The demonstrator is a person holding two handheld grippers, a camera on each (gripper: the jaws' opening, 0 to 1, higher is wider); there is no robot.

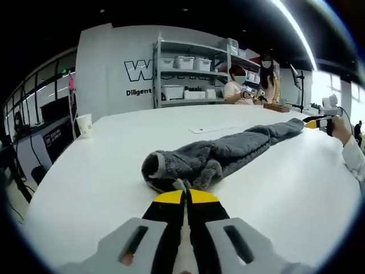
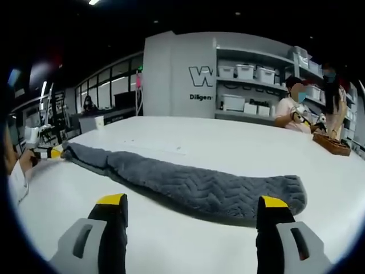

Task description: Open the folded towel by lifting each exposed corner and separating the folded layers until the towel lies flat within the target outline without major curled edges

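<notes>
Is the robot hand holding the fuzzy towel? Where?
Yes. The left gripper pinches one end of the towel. The right gripper is open, holding nothing.

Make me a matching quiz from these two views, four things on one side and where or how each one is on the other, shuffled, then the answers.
Things:
1. left gripper
2. right gripper
3. paper cup
4. storage bins

Place or state:
A. on the shelves by the wall
B. jaws spread wide, grey towel lying in front of them
C. jaws shut on one end of the towel
D. standing near the far edge of the white table

Pairs: 1-C, 2-B, 3-D, 4-A
</notes>
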